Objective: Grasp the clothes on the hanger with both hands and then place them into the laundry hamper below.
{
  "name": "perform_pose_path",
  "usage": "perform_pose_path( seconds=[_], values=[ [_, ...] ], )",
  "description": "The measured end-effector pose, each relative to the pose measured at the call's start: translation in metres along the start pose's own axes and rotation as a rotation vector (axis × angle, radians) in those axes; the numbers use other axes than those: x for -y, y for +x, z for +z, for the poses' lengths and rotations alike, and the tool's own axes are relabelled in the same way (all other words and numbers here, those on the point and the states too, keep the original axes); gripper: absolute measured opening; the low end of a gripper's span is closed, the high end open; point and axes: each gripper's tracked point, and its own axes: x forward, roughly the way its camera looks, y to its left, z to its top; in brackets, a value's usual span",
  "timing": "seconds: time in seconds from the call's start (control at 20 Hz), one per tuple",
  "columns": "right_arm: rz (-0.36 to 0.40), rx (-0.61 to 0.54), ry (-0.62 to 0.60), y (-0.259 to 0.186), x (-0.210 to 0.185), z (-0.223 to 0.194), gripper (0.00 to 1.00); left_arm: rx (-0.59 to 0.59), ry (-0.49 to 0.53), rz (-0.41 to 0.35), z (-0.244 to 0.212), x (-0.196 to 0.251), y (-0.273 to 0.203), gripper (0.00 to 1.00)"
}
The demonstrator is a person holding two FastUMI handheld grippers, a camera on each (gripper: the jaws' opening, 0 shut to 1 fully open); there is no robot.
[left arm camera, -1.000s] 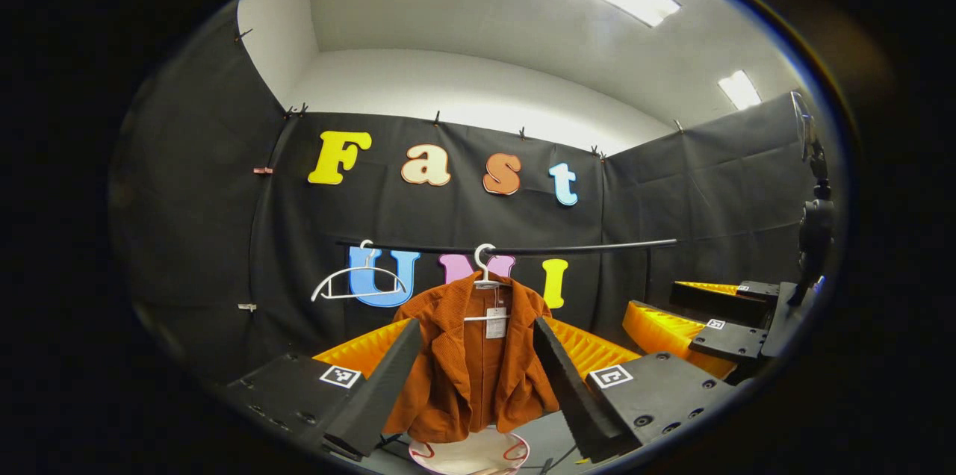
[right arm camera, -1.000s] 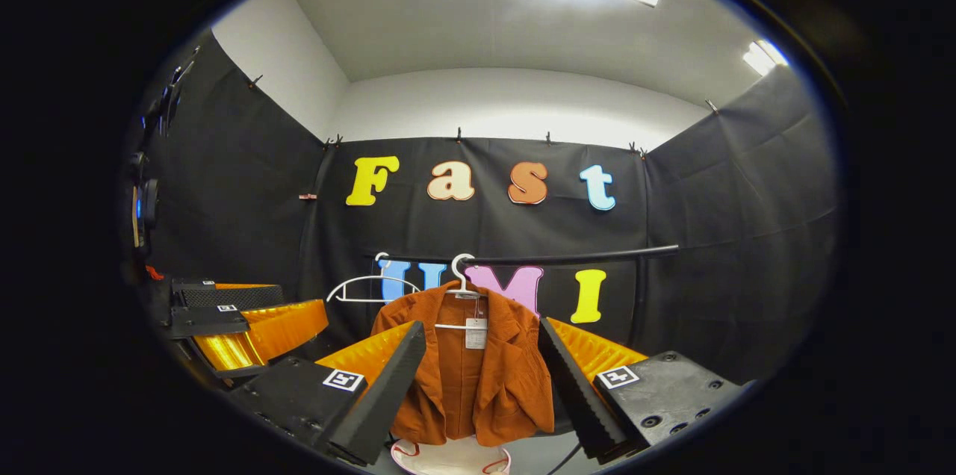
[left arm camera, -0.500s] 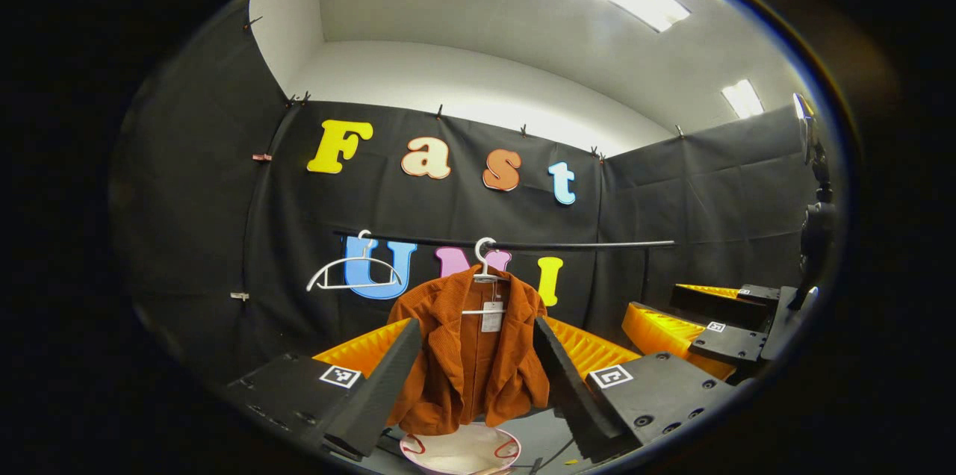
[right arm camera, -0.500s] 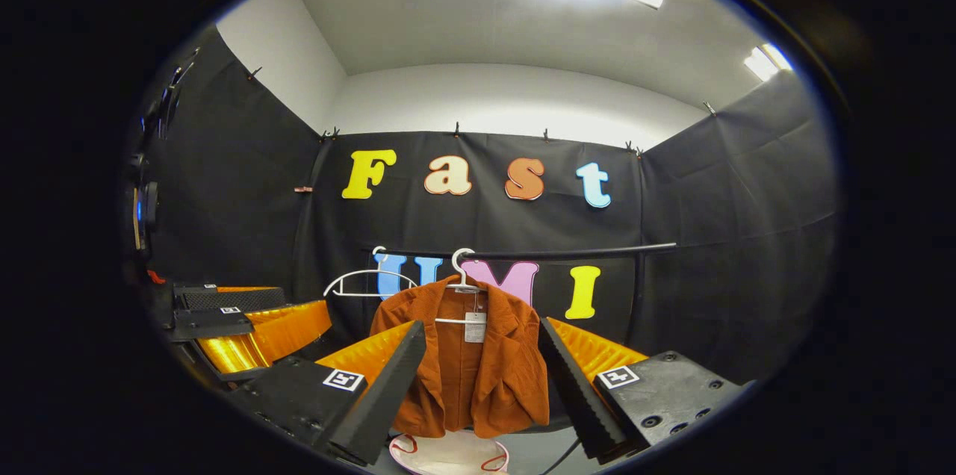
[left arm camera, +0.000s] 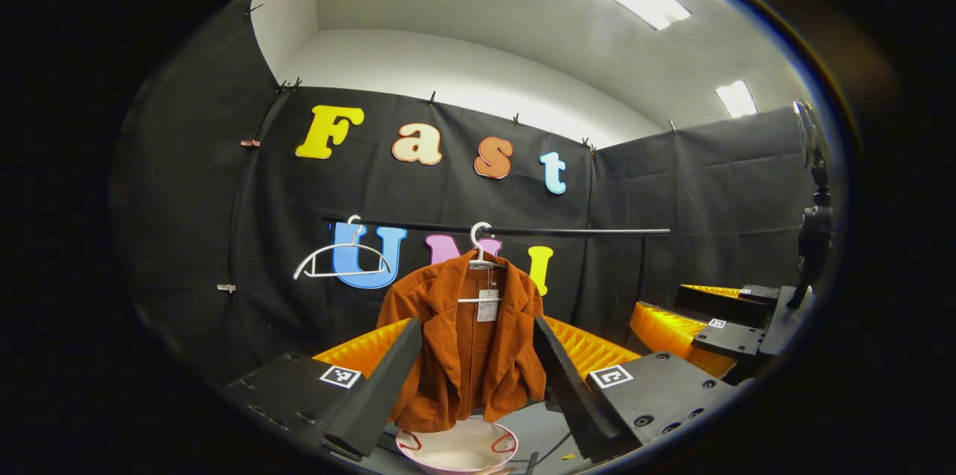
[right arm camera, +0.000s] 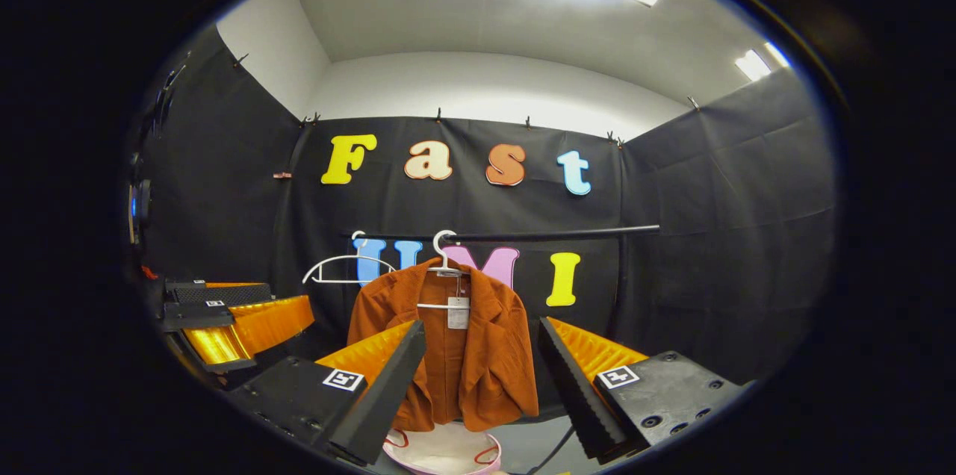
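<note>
Approach is the step in hand, judged from how things lie: the rust-orange corduroy jacket (left arm camera: pixel 469 344) hangs untouched on a white hanger (left arm camera: pixel 482 255) hooked over the black rail (left arm camera: pixel 567 231), directly above the white laundry hamper (left arm camera: pixel 457 446), whose rim with red handles is seen low between the fingers. The left claw (left arm camera: pixel 478 374) is spread wide and grips nothing, the jacket being framed in its gap but well apart from it; the right claw (right arm camera: pixel 482 374) is likewise released and empty, with the same jacket (right arm camera: pixel 448 348) framed slightly left of centre. For a good grasp, each claw is best brought to its own shoulder of the garment, just below the hanger arm, so that thick cloth and not the white plastic is pinched; the fabric is then best lifted off the hanger ends before being lowered, as a straight downward pull could drag the hanger from the rail. A second, bare hanger (left arm camera: pixel 342 264) hangs to the left and should be left undisturbed. The hamper's depth and most of its rim are cut off at the bottom edge, the jacket's back is hidden, and whether it is buttoned cannot be told. The paper tag (left arm camera: pixel 488 305) is too small to make out.
</note>
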Motion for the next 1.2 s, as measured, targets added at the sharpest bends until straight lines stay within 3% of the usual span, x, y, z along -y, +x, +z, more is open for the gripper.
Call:
perform_pose_path(
  seconds=[0.3,0.75,0.9,1.0,1.2],
  values=[
    [0.022,-0.032,0.004,0.061,0.004,-0.039,0.98,-0.033,0.003,-0.001,-0.028,-0.017,0.054,0.95],
    [0.144,-0.102,0.056,0.217,0.009,-0.12,0.97,-0.053,0.013,0.029,-0.098,-0.034,0.211,0.95],
    [0.19,-0.178,0.067,0.25,0.01,-0.156,0.99,-0.084,-0.009,0.087,-0.129,-0.051,0.246,0.92],
    [0.216,-0.225,0.08,0.269,0.007,-0.179,0.98,-0.087,-0.009,0.141,-0.138,-0.068,0.263,0.95],
    [0.277,-0.315,0.107,0.293,-0.005,-0.219,0.98,-0.149,-0.044,0.173,-0.165,-0.085,0.287,0.95]
  ],
)
